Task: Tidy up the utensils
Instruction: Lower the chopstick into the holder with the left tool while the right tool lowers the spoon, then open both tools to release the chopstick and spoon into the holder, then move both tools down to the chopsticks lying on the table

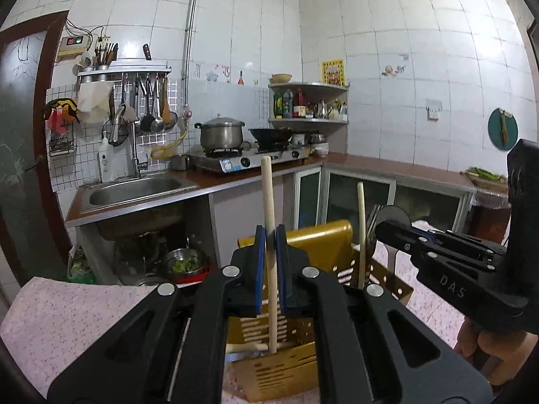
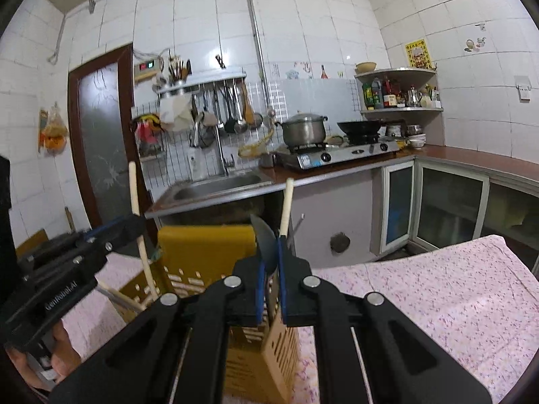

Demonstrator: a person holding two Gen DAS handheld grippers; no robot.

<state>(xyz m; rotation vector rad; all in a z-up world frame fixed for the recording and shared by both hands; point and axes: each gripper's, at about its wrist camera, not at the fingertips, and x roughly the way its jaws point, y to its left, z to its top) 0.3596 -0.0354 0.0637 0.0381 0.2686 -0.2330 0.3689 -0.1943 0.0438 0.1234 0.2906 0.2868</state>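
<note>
Above yellow caddy (image 1: 323, 239): left claw (image 1: 270, 235) level, pinching chopstick (image 1: 269, 202) upright.

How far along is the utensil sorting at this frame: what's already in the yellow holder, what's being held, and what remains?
Done: one chopstick and a fork already stand in the yellow holder.

In hand: the left gripper is shut on a chopstick, its lower end inside the holder; the right gripper is shut on a metal spoon over it.

Left: release both. Another chopstick lies flat beside the holder.
</note>
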